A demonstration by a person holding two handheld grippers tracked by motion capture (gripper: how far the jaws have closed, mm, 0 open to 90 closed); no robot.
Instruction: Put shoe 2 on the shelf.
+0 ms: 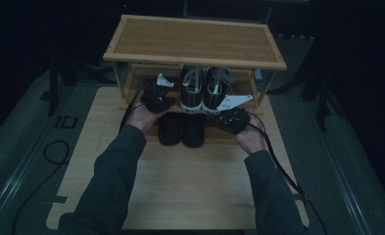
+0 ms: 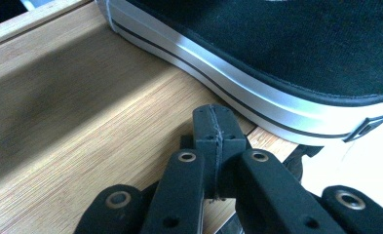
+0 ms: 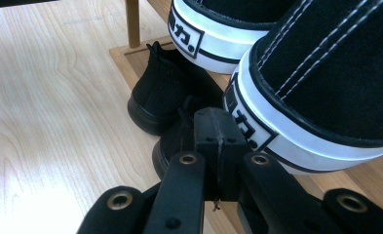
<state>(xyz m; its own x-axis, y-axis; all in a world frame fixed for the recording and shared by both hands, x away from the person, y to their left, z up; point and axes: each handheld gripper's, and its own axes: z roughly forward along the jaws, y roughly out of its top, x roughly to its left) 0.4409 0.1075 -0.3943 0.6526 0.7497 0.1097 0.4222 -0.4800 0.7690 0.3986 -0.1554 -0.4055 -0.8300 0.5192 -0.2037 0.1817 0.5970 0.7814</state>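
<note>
Two black sneakers with white soles and grey laces stand side by side on the middle shelf of the wooden shoe rack, heels toward me. I hold my left gripper just beside the left sneaker's heel, over that shelf's front edge; in the left gripper view its jaws are pressed together with nothing between them, the tips over the bamboo board right next to the white sole, though I cannot tell whether they touch it. My right gripper sits a little lower, at the right sneaker's heel corner. In the right gripper view its jaws are likewise clenched flat against each other on nothing, just below the white heel band with its black printed label.

Beneath the sneakers, on the bottom level, a pair of plain black shoes sticks out toward me onto the table side; the right gripper view shows them as two dark ankle-high shoes side by side next to a rack post. The rack stands at the far end of a pale wooden tabletop. My sleeves come in from the near edge, and a black cable trails back from my right gripper across the board.
</note>
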